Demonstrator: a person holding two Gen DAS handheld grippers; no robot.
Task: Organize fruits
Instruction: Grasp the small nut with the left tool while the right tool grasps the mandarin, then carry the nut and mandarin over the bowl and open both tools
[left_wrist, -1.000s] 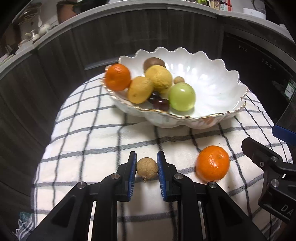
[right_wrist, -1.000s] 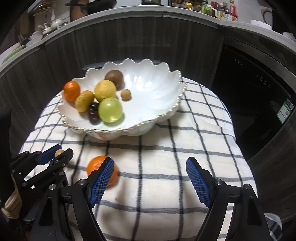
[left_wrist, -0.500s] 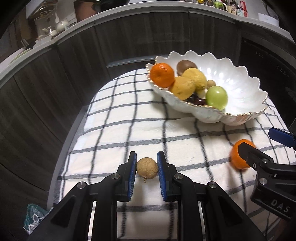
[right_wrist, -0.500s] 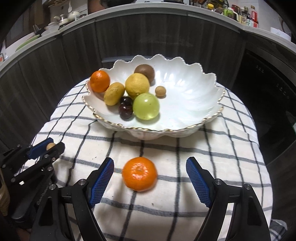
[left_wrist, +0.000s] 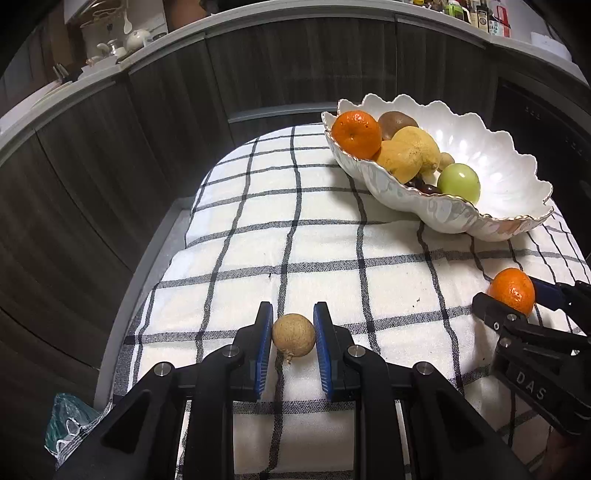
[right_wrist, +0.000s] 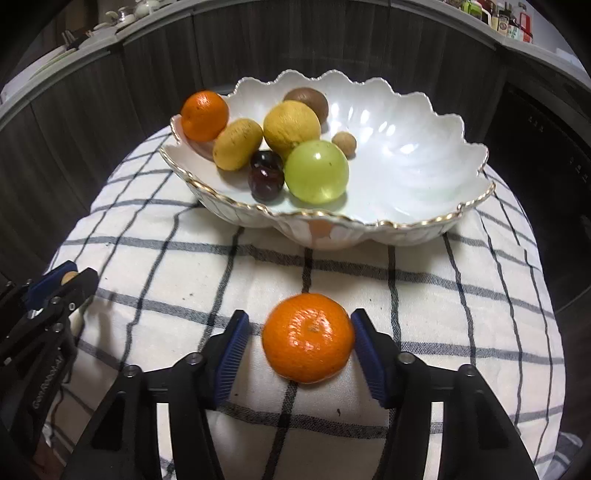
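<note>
Left wrist view: the blue pads of the left gripper (left_wrist: 293, 345) press both sides of a small tan longan (left_wrist: 294, 335), so these fingers are narrow and hold it above the checked cloth (left_wrist: 295, 240); the tool tilts steeply down toward the desk, near the cloth's front left part. Right wrist view: the fingers of the right gripper (right_wrist: 301, 341) have just been closing around the loose mandarin (right_wrist: 308, 338); the fruit sits between them on the cloth, the right pad at its skin, the left pad a sliver apart, so no firm grip shows; this tool also slants steeply downward. Beyond both, the scalloped white bowl (right_wrist: 424, 155) with its gold rim stands at the cloth's far side; inside lie another mandarin (right_wrist: 204, 115), two yellow fruits, a kiwi (right_wrist: 308, 101), a green grape (right_wrist: 316, 171), dark cherries (right_wrist: 266, 173) and a second longan (right_wrist: 344, 144); dark cabinet fronts (left_wrist: 110, 155) curve behind.
</note>
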